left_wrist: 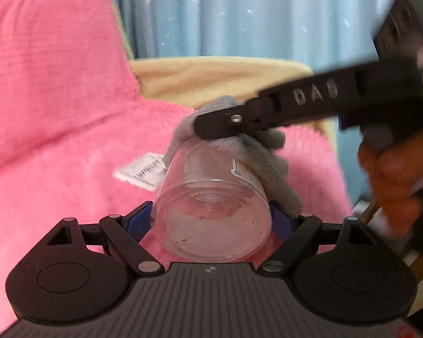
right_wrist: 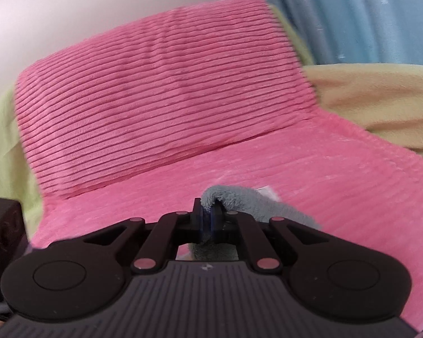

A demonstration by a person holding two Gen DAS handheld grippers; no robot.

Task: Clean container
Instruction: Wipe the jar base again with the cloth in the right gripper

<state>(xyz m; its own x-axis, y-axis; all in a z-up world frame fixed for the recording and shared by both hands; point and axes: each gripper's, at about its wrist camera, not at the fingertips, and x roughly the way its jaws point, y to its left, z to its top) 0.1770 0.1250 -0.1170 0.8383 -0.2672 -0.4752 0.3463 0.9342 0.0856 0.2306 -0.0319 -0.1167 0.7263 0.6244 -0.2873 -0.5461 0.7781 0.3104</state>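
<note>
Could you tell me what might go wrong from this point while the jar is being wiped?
1. The left gripper pinches the clear jar only near its base, with the jar lying tilted; the smooth wall could slip out under wiping pressure.
2. The right gripper holds just a fold of the grey cloth, which could tug free as it drags over the jar.
3. Reddish specks on the jar's base may be missed, since the cloth works the far end.

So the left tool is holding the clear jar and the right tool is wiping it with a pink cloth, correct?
Not quite: the cloth is grey, not pink; the pink is the blanket underneath. The right wrist view shows it pinched in the right tool. The left tool does hold the clear jar.
</note>
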